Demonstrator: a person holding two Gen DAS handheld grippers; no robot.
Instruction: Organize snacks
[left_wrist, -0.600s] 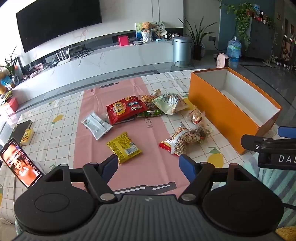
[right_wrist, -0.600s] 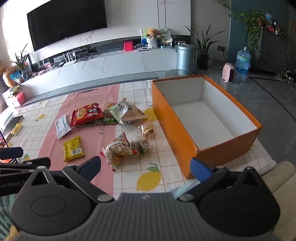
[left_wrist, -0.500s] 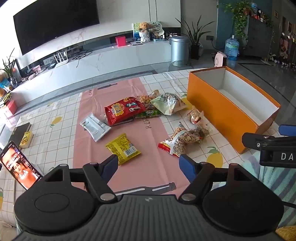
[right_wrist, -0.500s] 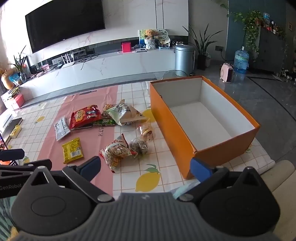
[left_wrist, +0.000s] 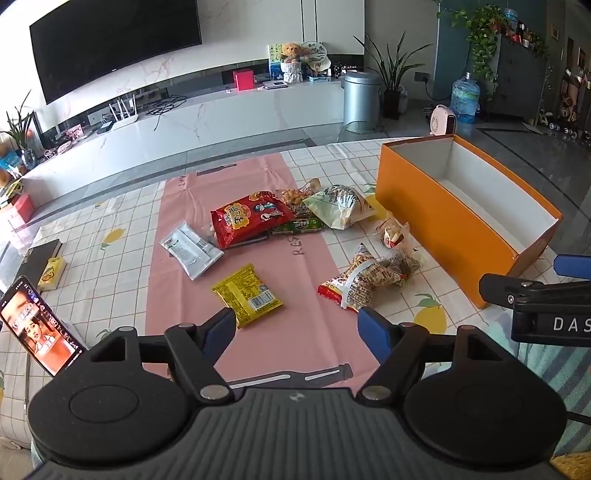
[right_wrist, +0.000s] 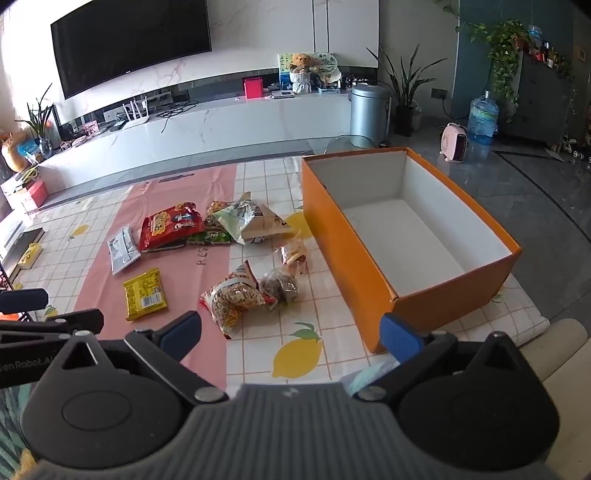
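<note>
**Both views drift, snacks unmoved**

Since the earlier frames the scene has slid slightly in both wrist views; no packet has shifted. Left gripper (left_wrist: 297, 332): jaws spread, nothing between them, above the pink mat (left_wrist: 295, 266). Right gripper (right_wrist: 291, 330): jaws spread wide, empty, above the lemon-print checked cloth (right_wrist: 295, 354) on the counter.

Snacks lie loose left of the open orange cardboard box with white lining (right_wrist: 351, 258), none inside. Flat yellow packet (left_wrist: 246, 295) nearest the left gripper. Silver-white sachet (left_wrist: 190, 251) beside crinkled red bag (left_wrist: 247, 218). Green bar (left_wrist: 301, 226) under pale green foil bag (left_wrist: 338, 206). Red-and-white nut bag (left_wrist: 364, 280) touches a small clear packet (left_wrist: 404, 264).
</note>
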